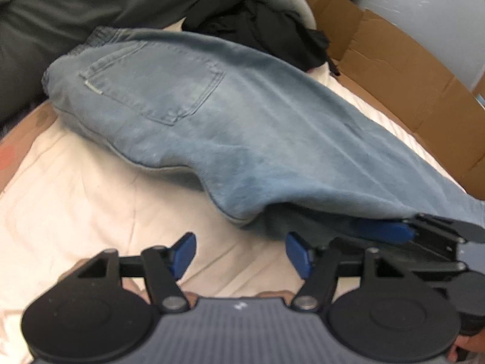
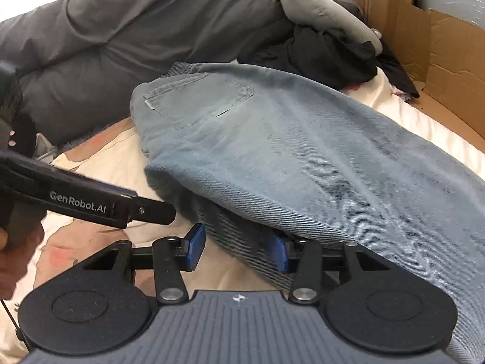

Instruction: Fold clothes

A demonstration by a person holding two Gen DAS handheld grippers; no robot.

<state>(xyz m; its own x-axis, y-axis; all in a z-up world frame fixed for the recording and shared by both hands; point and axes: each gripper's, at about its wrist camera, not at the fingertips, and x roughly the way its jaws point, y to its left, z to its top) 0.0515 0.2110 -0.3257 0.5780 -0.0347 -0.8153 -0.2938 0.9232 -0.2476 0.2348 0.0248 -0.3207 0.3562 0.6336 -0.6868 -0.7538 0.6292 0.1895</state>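
A pair of light blue jeans [image 1: 230,115] lies on a cream bedsheet [image 1: 78,200], back pocket up, waistband at the far left. My left gripper [image 1: 241,253] is open and empty, just in front of the jeans' near edge. In the right wrist view the jeans [image 2: 303,151] drape over my right gripper [image 2: 238,247], which is open with the cloth's edge lying between its fingers and over the right finger. The right gripper also shows in the left wrist view [image 1: 424,230], under the lifted cloth. The left gripper shows at the left of the right wrist view [image 2: 145,209].
A dark grey duvet [image 2: 121,30] lies at the far left. A heap of black clothes [image 1: 260,30] and a grey cushion [image 2: 321,9] sit behind the jeans. Cardboard sheets [image 1: 409,72] stand along the right side of the bed.
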